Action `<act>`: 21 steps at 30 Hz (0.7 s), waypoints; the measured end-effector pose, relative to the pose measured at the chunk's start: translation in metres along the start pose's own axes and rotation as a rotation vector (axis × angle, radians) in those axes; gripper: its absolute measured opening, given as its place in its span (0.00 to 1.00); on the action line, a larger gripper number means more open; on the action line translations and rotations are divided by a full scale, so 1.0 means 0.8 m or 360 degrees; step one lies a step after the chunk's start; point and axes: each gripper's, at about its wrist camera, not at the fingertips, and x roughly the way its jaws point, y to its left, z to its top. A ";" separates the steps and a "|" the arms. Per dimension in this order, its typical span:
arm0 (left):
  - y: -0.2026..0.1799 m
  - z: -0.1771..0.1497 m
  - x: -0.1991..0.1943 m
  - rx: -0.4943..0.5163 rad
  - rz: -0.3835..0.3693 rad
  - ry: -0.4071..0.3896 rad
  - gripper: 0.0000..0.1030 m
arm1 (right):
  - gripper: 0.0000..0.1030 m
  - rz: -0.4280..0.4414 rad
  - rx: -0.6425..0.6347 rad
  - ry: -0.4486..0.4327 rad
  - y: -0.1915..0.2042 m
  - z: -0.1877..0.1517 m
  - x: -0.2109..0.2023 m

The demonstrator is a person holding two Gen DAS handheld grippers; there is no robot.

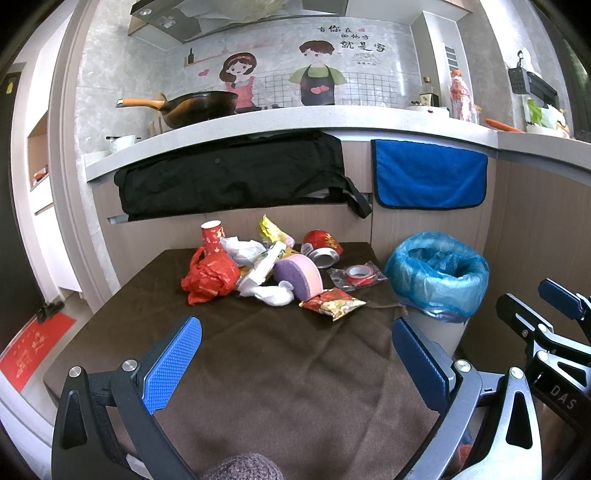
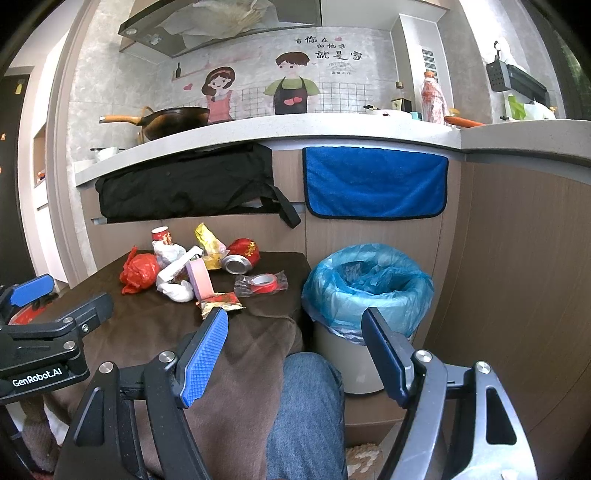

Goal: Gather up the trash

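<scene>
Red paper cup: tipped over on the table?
No. The red paper cup stands upright, open end up, at the back of the trash pile on the brown-covered table.

Home kitchen, we'd say. Evidence: wok (image 1: 201,105) on the stone countertop (image 1: 295,120) at 11 o'clock, range hood (image 1: 207,18) above it at 12, cartoon cook decal (image 1: 280,72) on the tiled backsplash. Sauce bottles (image 1: 430,94) and a hanging utensil rack (image 1: 532,86) at 1–2 o'clock. Blue towel (image 1: 428,175) and black apron (image 1: 232,173) drape over the cabinet fronts.
</scene>
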 end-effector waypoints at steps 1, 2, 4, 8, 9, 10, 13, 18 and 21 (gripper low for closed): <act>0.000 0.000 0.000 0.0000 -0.0001 0.0001 0.99 | 0.70 -0.0001 0.0000 -0.0001 0.000 0.000 0.000; 0.000 -0.001 0.001 0.0000 0.0001 0.0003 0.99 | 0.70 -0.0002 0.0001 -0.0001 0.000 0.000 0.000; 0.000 -0.001 0.000 -0.0002 0.0004 0.0005 0.99 | 0.70 0.0001 0.0007 0.0000 0.000 0.001 0.000; 0.001 -0.001 0.001 -0.0007 0.0002 0.0006 0.99 | 0.70 0.0004 0.0001 0.0009 -0.004 0.000 0.002; 0.001 -0.002 0.000 -0.0011 0.0002 0.0008 0.99 | 0.70 0.0005 -0.0001 0.0010 -0.003 0.000 0.002; 0.001 -0.002 0.000 -0.0016 0.0003 0.0009 0.99 | 0.70 0.0005 -0.0003 0.0010 -0.002 0.000 0.001; 0.000 -0.004 -0.002 -0.0023 0.0003 0.0012 0.99 | 0.70 0.0003 -0.0010 0.0005 0.001 0.001 0.000; -0.004 -0.001 0.005 -0.0019 0.0002 0.0012 0.99 | 0.70 0.0000 -0.0012 0.0003 -0.006 0.008 -0.004; -0.004 -0.001 0.005 -0.0020 0.0003 0.0011 0.99 | 0.70 0.0000 0.0005 0.0009 -0.007 0.002 0.000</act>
